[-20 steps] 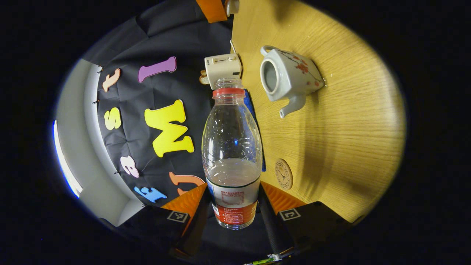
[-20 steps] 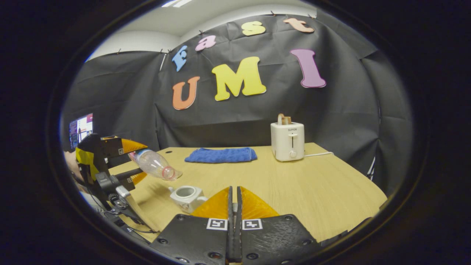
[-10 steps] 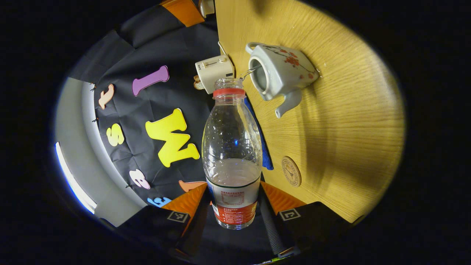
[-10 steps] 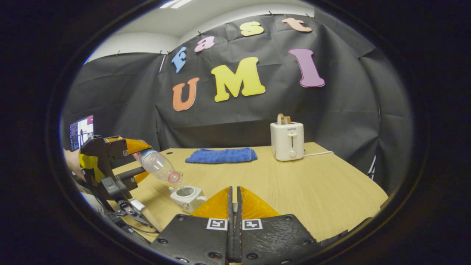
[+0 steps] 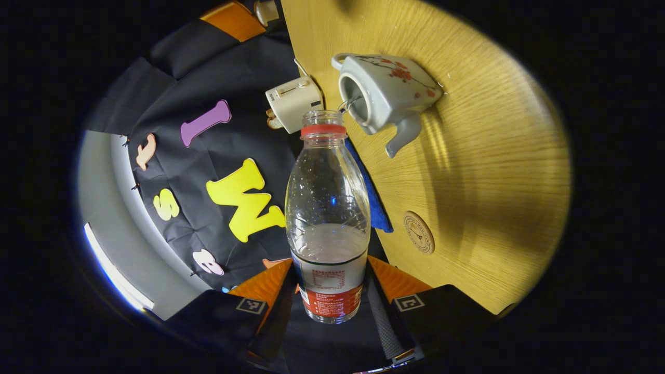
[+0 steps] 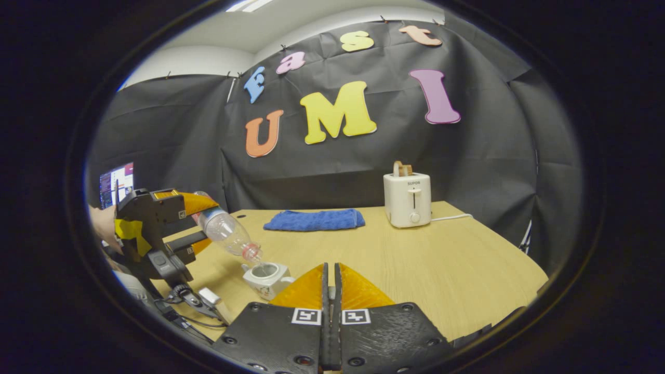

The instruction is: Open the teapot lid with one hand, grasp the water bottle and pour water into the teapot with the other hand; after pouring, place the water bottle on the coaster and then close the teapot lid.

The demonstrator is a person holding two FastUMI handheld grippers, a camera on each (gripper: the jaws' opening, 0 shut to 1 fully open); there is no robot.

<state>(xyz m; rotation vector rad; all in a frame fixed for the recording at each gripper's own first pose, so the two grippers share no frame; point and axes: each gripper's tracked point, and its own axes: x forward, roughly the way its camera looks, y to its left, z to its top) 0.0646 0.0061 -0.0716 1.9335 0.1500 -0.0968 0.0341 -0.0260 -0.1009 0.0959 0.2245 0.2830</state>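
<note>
My left gripper (image 5: pixel 330 270) is shut on a clear water bottle (image 5: pixel 327 208) with a red neck ring, tipped mouth-down. A thin stream runs from its mouth into the open top of the white flowered teapot (image 5: pixel 395 93) on the wooden table. In the right gripper view the bottle (image 6: pixel 228 236) slants down over the teapot (image 6: pixel 265 278), held by the left gripper (image 6: pixel 202 224). My right gripper (image 6: pixel 331 270) hovers near the teapot, fingers nearly together on a small pale piece. In the left gripper view, the right gripper (image 5: pixel 249 13) holds the white teapot lid (image 5: pixel 264 9).
A round cork coaster (image 5: pixel 419 232) lies on the table (image 6: pixel 441 259) nearer than the teapot. A folded blue cloth (image 6: pixel 314 219) and a white toaster (image 6: pixel 407 193) stand along the back edge. A hand (image 6: pixel 101 226) and a monitor (image 6: pixel 117 182) are at far left.
The bottle has tipped further and its mouth has come over the teapot's opening; water now runs in. The right gripper has stayed put.
</note>
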